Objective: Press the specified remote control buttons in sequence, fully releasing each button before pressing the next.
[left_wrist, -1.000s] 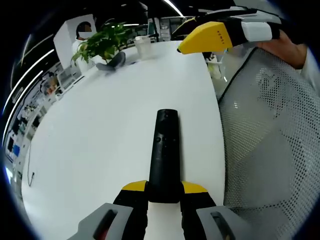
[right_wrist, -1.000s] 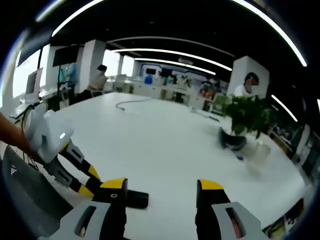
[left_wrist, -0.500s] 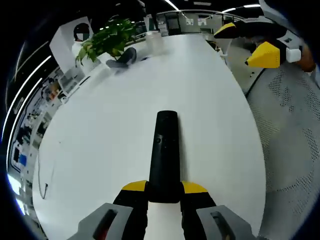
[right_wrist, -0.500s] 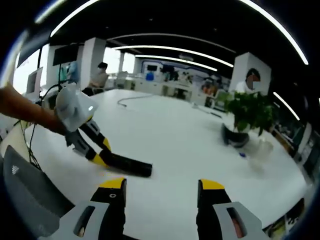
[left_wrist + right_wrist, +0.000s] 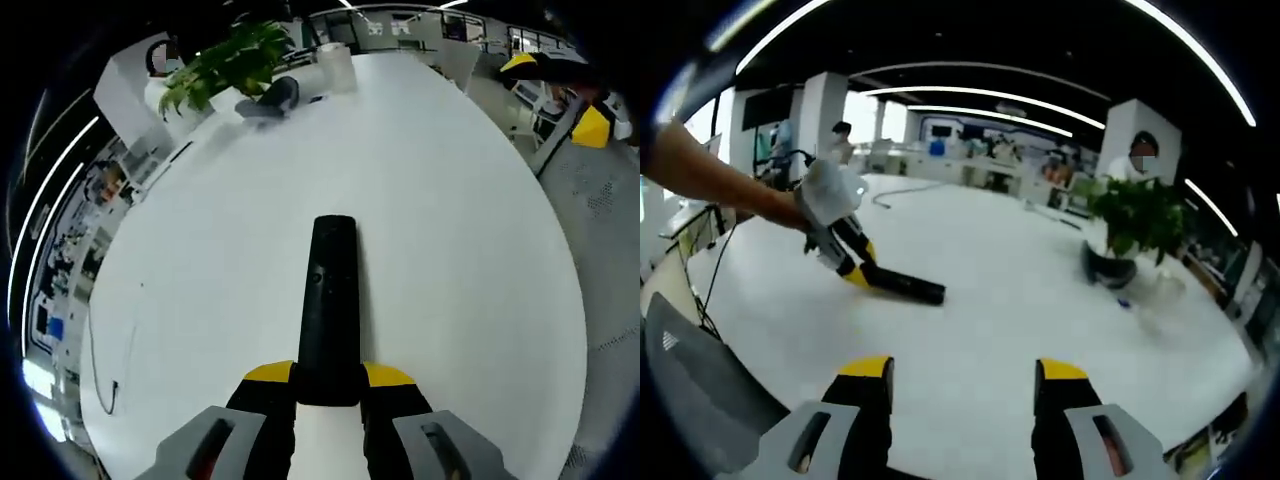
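A long black remote control (image 5: pixel 328 305) is clamped at its near end between the yellow-tipped jaws of my left gripper (image 5: pixel 328 376), its buttons facing up, held above the white table (image 5: pixel 200 250). In the right gripper view the same remote (image 5: pixel 902 284) sticks out to the right from the left gripper (image 5: pixel 848 262), which a person's hand and arm (image 5: pixel 720 185) hold over the table's left part. My right gripper (image 5: pixel 965 372) stands open at the table's near edge with nothing between its fingers. It also appears at the far right of the left gripper view as yellow tips (image 5: pixel 592 125).
A potted green plant (image 5: pixel 1127 225) in a dark pot and a clear cup (image 5: pixel 335 66) stand at the table's far end. A grey mesh chair back (image 5: pixel 690 390) is at the lower left. A cable (image 5: pixel 100 360) lies on the table. People sit in the office behind.
The left gripper has carried the remote farther out over the table, away from the chair. The right gripper stays open near the table's edge.
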{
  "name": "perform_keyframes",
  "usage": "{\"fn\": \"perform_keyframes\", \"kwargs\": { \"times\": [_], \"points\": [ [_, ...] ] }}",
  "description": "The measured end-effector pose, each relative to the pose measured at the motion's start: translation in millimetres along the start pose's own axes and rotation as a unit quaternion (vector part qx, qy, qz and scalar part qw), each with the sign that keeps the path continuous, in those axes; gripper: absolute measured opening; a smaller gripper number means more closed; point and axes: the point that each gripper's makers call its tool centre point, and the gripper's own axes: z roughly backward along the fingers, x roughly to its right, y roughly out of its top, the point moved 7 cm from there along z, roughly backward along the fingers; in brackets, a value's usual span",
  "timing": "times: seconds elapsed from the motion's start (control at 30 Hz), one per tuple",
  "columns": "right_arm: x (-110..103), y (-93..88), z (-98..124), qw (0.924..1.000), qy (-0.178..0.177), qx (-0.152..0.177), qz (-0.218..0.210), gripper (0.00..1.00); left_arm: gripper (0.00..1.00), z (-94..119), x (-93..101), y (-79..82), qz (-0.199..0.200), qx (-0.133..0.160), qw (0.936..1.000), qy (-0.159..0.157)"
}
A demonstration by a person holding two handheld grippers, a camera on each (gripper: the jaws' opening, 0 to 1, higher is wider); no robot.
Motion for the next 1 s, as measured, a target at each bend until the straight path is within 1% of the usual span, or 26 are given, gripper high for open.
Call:
{"fn": "perform_keyframes", "kwargs": {
  "times": [0.03, 0.07, 0.2, 0.3, 0.47, 0.5, 0.57, 0.67, 0.77, 0.8, 0.83, 0.9, 0.93, 1.0],
  "points": [
    [0.3, -0.4, -0.3, 1.0000, 0.000, -0.001, -0.001, 0.54, 0.23, -1.7, -3.2, 0.0, -0.002, -0.001, 1.0000, 0.003],
    [0.5, -0.7, -0.4, 1.0000, -0.001, -0.003, -0.002, 0.54, 0.23, -5.7, -11.0, -0.3, -0.016, -0.007, 0.9998, 0.010],
    [0.4, -1.7, -1.0, 1.0000, -0.002, -0.009, -0.001, 0.54, 0.23, -11.1, -24.5, 0.8, -0.032, -0.018, 0.9993, 0.008],
    [1.0, -2.3, -0.8, 0.9999, -0.005, -0.011, -0.002, 0.52, 0.23, -15.2, -35.1, -0.1, -0.050, -0.030, 0.9982, 0.014],
    [2.5, -2.9, -1.0, 0.9999, -0.009, -0.013, -0.005, 0.49, 0.23, -21.9, -51.3, -1.4, -0.043, -0.036, 0.9984, 0.007],
    [3.6, -3.4, -1.6, 0.9998, -0.010, -0.016, -0.008, 0.49, 0.23, -22.4, -54.1, -1.2, -0.035, -0.033, 0.9989, 0.002],
    [5.1, -2.8, -0.8, 0.9996, -0.007, -0.014, -0.023, 0.48, 0.23, -24.3, -60.1, -1.0, -0.034, -0.034, 0.9988, 0.004],
    [4.5, -1.0, 1.1, 0.9997, -0.004, -0.003, -0.025, 0.48, 0.23, -28.4, -69.1, -3.2, -0.044, -0.041, 0.9981, 0.007],
    [3.6, -3.3, -1.4, 0.9996, -0.004, -0.015, -0.023, 0.47, 0.23, -31.2, -78.0, -7.4, -0.051, -0.053, 0.9973, 0.005],
    [2.7, -3.2, -1.3, 0.9996, -0.002, -0.015, -0.022, 0.48, 0.23, -32.3, -81.0, -6.5, -0.053, -0.045, 0.9975, 0.005],
    [2.3, -3.0, -1.1, 0.9997, 0.000, -0.014, -0.021, 0.48, 0.23, -33.2, -82.3, -7.9, -0.053, -0.051, 0.9973, 0.001],
    [2.1, -3.0, -1.1, 0.9996, 0.001, -0.013, -0.024, 0.48, 0.23, -33.3, -86.3, -7.9, -0.055, -0.051, 0.9971, -0.005],
    [2.0, -3.1, -1.1, 0.9996, 0.003, -0.013, -0.026, 0.48, 0.23, -33.3, -85.9, -7.3, -0.053, -0.051, 0.9972, -0.014],
    [2.0, -2.4, -0.9, 0.9996, 0.003, -0.011, -0.027, 0.48, 0.24, -33.4, -86.6, -8.4, -0.050, -0.047, 0.9975, -0.021]
  ]
}}
